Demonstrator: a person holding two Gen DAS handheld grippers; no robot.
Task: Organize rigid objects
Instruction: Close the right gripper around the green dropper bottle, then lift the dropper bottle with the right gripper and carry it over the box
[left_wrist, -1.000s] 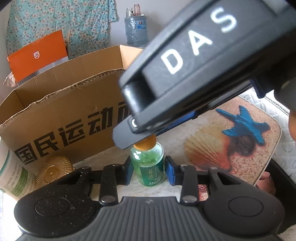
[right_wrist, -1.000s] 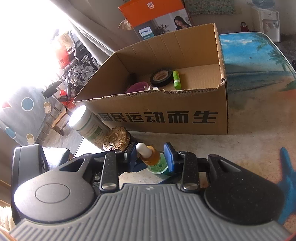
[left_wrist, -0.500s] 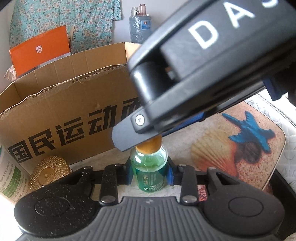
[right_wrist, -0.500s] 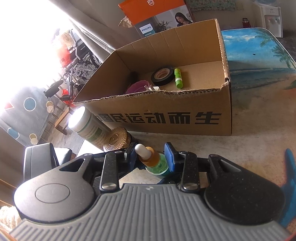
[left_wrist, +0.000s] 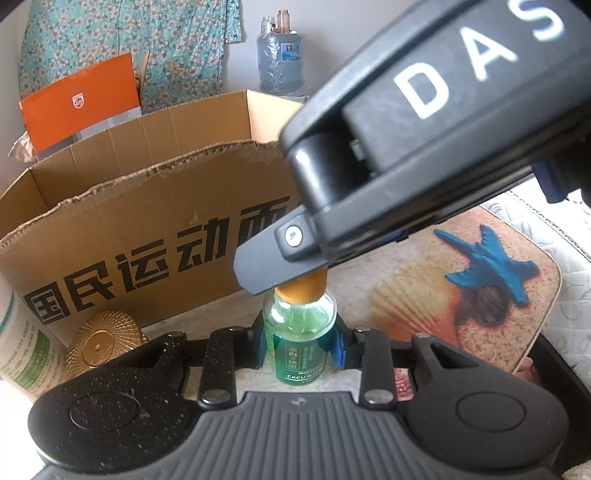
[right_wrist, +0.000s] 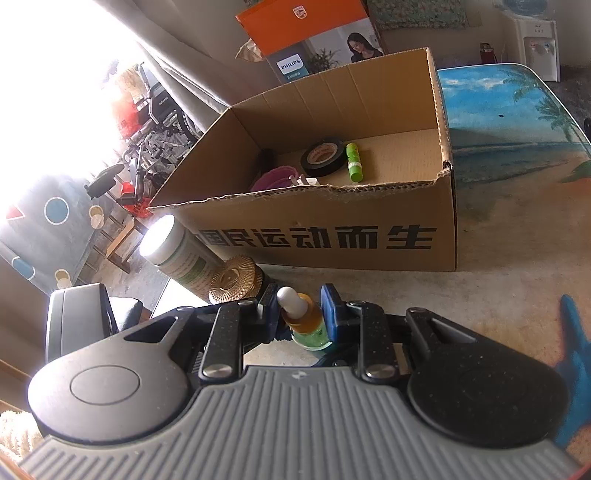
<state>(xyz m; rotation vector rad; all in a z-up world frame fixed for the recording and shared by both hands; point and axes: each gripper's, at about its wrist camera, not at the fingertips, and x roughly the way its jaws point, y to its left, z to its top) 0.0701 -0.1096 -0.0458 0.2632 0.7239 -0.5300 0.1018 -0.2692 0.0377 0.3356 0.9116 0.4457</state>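
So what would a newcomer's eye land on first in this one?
Probably the small green dropper bottle, standing upright on the beach-print mat with both tongs closed on it: the left tongs on its glass body, the right tongs, which have just been closing, around its orange collar. Behind it sits the big open cardboard box.

I see the bottle (left_wrist: 299, 339) upright on the mat, just in front of the box (left_wrist: 147, 221): clear glass, green liquid, green label, amber collar and white dropper bulb (right_wrist: 287, 295). The open box holds a black tape roll (right_wrist: 323, 157), a green glue stick (right_wrist: 353, 162) and something magenta (right_wrist: 275, 179).
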